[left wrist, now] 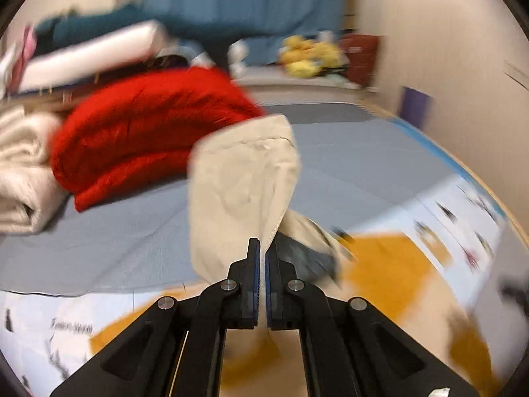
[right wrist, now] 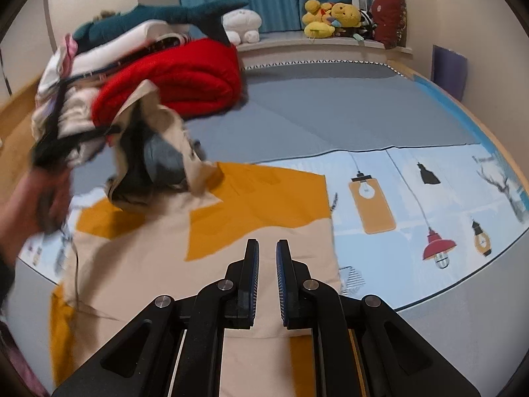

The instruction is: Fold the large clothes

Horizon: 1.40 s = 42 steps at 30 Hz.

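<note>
Left gripper (left wrist: 263, 248) clamped on the beige-and-orange garment (left wrist: 238, 178), lifting a fold above the bed (left wrist: 347, 165). Right gripper (right wrist: 267, 248) hovers over it, jaws narrow, empty. Bedsheet lettering too blurred to read.

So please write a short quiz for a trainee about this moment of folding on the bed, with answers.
1. True or false: the left claw is shut on beige cloth of the garment.
2. What colour is the folded blanket at the back of the bed? A red, B green, C black.
3. Fill in: the right claw hangs above the ____ part of the garment, gripping nothing.

Key: 1 true; 2 A; 3 beige.
</note>
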Motion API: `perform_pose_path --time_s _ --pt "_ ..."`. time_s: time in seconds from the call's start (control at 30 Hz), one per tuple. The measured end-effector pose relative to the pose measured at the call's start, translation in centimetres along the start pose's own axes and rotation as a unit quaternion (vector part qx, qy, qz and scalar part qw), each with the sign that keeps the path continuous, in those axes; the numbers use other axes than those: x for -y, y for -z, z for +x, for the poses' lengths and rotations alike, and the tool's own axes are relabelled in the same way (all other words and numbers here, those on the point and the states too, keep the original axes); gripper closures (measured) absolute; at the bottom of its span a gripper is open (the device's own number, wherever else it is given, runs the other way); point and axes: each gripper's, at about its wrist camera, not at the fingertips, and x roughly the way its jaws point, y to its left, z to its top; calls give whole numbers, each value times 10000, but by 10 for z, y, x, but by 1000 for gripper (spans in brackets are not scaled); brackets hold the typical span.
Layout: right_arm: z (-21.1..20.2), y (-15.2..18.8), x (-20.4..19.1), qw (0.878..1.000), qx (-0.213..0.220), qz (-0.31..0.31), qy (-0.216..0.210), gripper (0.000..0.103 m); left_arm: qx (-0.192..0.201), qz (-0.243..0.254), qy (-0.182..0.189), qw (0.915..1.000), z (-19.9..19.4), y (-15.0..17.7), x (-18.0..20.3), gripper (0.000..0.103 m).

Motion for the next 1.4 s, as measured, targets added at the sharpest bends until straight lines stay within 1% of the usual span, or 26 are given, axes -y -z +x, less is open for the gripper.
perform_pose_path --time_s 0.03,0.13,0.17,0.2,0.27,0.37,0.43,0.5,0.57,0.6,0.63,0.67,0.7,0.77,0.87,0.9,0.93,1.0,1.03,1.07,1.1,1.2,1.27,1.3,1.33,1.4 --pt "-4 0 -1 10000 33 49 -78 91 -57 -8 71 10000 -27 23 13 102" --pt "-13 0 -7 9994 128 96 -311 91 -465 -336 44 9983 -63 78 32 102" --pt "-16 1 -11 9989 146 122 -418 91 -616 -577 8 9964 -79 103 37 100" --pt "-16 2 -12 9986 146 149 -478 90 -720 -705 -19 9949 -88 117 39 99" --pt "-17 4 -17 9971 131 295 -687 85 -730 -1031 -31 9920 -108 139 41 98" --pt "-15 8 -27 9948 80 409 -935 80 -716 -1759 138 9817 -113 153 28 93" --pt "-11 13 -35 9929 2 450 -1103 78 -720 -2048 66 9761 -107 157 18 91" --pt "-4 17 -40 9900 -140 531 -1297 77 -900 -2253 64 9701 -91 159 7 85" --pt "8 24 -47 9869 -377 612 -1444 75 -1111 -2493 -16 9620 -78 166 -8 82" --pt "16 28 -53 9853 -527 617 -1506 74 -1287 -2759 51 9525 -68 173 -17 78" --pt "23 32 -56 9835 -644 620 -1571 74 -1440 -3016 235 9422 -59 181 -23 75" --pt "30 36 -60 9815 -763 637 -1634 74 -1533 -3191 370 9345 -54 187 -25 70" --pt "36 39 -62 9798 -851 666 -1683 74 -1661 -3446 506 9225 -44 195 -31 69" --pt "53 48 -69 9729 -1124 830 -1843 74 -1854 -3775 546 9056 -31 210 -38 69" --pt "73 59 -74 9664 -1411 1056 -1872 74 -1931 -4239 686 8822 -22 226 -43 69" --pt "80 62 -76 9639 -1483 1144 -1891 74 -1948 -4354 757 8756 -19 230 -44 69" --pt "85 63 -77 9620 -1530 1211 -1908 74 -1951 -4416 824 8719 -17 232 -44 69" --pt "95 68 -80 9584 -1618 1340 -1931 74 -1930 -4457 921 8693 -15 235 -43 76" --pt "98 69 -81 9577 -1639 1366 -1929 74 -1912 -4454 932 8697 -15 235 -43 86" --pt "102 71 -83 9567 -1661 1409 -1930 74 -1902 -4446 986 8697 -16 234 -43 101" --pt "106 72 -84 9556 -1680 1451 -1939 74 -1868 -4405 1006 8723 -20 231 -42 101" --pt "112 72 -86 9531 -1669 1554 -1987 74 -1652 -4144 1030 8890 -34 215 -41 101" --pt "113 71 -85 9552 -1560 1597 -1941 82 -1631 -4053 1063 8932 -38 210 -41 101" --pt "113 70 -84 9562 -1512 1609 -1922 94 -1732 -3972 958 8961 -36 210 -41 100" --pt "114 71 -82 9589 -1473 1656 -1771 96 -1912 -3846 772 8998 -33 212 -40 100" --pt "119 73 -75 9617 -1637 1645 -1459 97 -2378 -3499 137 9060 -25 218 -38 98"
